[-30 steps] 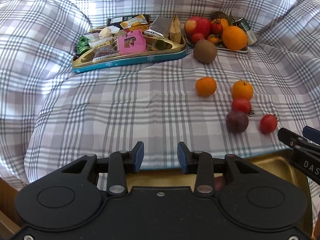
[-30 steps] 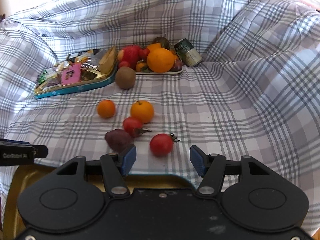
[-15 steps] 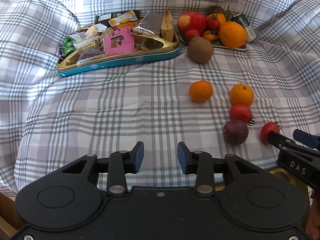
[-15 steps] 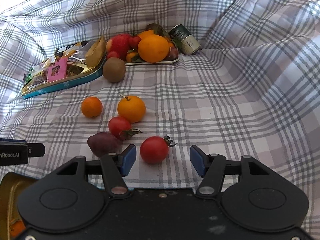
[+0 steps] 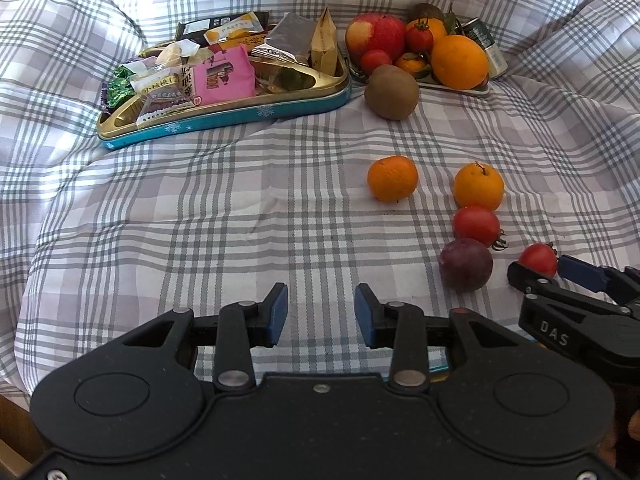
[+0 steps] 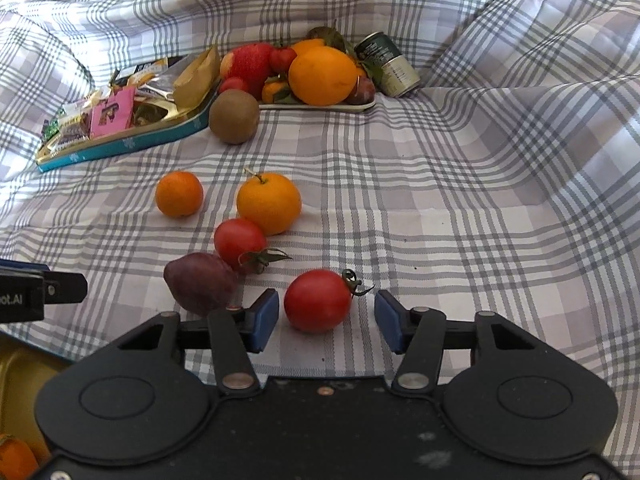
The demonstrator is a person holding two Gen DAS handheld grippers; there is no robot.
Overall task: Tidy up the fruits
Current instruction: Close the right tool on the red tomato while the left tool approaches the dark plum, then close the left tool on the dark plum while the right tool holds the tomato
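Observation:
Loose fruit lies on the checked cloth: a red tomato, a purple plum, a second tomato, two oranges and a kiwi. My right gripper is open, its blue pads on either side of the near tomato without touching it. My left gripper is open and empty over bare cloth, left of the plum. In the left wrist view the right gripper's fingers partly hide the near tomato.
A white plate piled with fruit stands at the back, with a can beside it. A teal and gold tin holds snack packets at the back left. A gold tray lies under the grippers, near left, with an orange piece in it.
Both grippers have moved forward over the cloth. The right one has closed in on the near tomato, which now lies between its open fingers. The gold tray has slipped mostly out of view.

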